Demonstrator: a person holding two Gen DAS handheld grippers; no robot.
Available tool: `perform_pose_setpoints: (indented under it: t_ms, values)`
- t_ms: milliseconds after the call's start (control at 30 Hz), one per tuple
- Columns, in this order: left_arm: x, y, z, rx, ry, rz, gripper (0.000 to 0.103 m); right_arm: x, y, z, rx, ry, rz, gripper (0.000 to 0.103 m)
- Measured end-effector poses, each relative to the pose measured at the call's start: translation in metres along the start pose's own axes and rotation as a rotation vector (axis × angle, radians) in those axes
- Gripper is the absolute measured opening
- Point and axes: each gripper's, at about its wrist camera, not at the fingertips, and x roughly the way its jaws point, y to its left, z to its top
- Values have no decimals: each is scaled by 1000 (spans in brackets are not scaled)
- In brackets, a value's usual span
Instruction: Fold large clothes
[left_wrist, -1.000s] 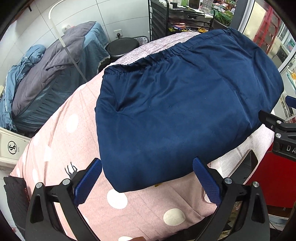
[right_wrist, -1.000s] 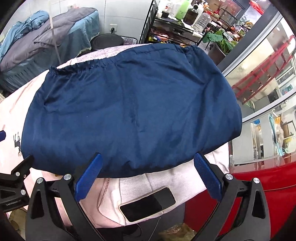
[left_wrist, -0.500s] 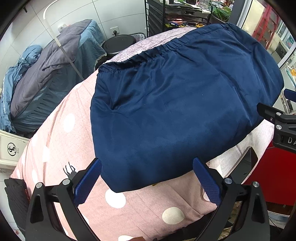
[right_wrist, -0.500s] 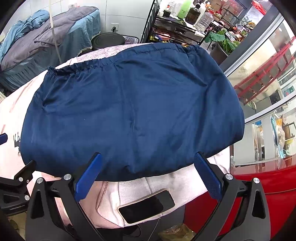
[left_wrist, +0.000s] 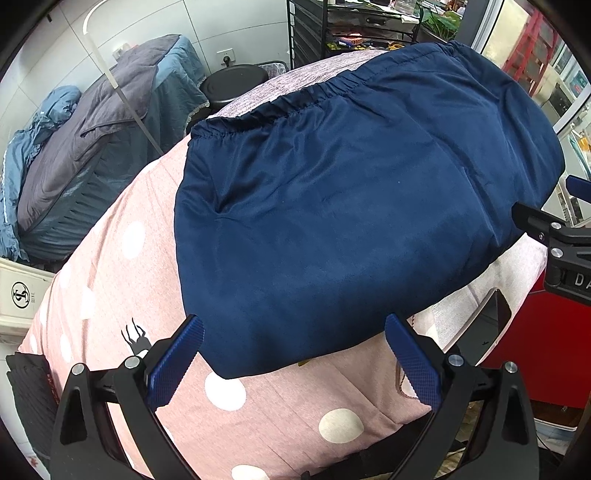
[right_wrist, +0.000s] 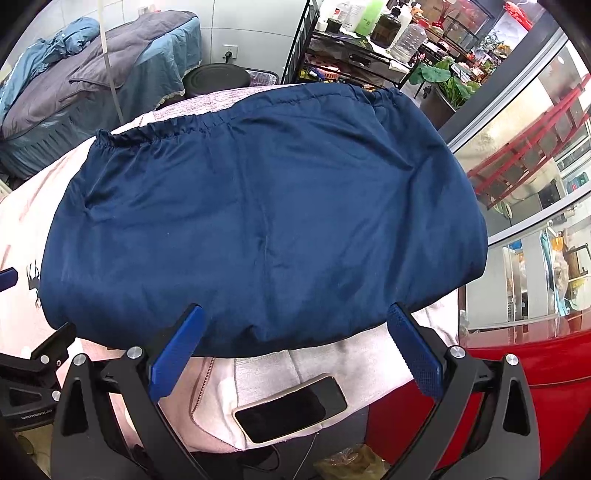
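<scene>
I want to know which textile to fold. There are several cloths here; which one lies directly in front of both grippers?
The navy blue garment with the gathered elastic edge, spread on the pink polka-dot sheet. The grey and blue bedding lies far behind.

Navy-blue garment (left_wrist: 351, 206), smooth and faintly shiny, lying flat and spread wide just ahead of both open tools. Gathered elastic waistband (left_wrist: 280, 107) along the far edge, away from the fingertips; rounded near edge (right_wrist: 258, 332) sitting just beyond and between the fingertips, untouched. A seam (right_wrist: 264, 229) running from far to near down the middle in the right wrist view. A small crease (left_wrist: 218, 214) toward the left side. Resting on a pink dotted cloth (left_wrist: 122, 266).
</scene>
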Motion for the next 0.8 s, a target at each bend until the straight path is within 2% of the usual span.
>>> perform_pose_setpoints:
  t_ms: [333, 800]
  values:
    - [-4, -2, -2, 2, -40, -46, 97, 1, -3, -3, 13, 8, -8, 97]
    - [1, -5, -2, 29, -12, 15, 97, 2, -2, -3, 10, 11, -12, 97]
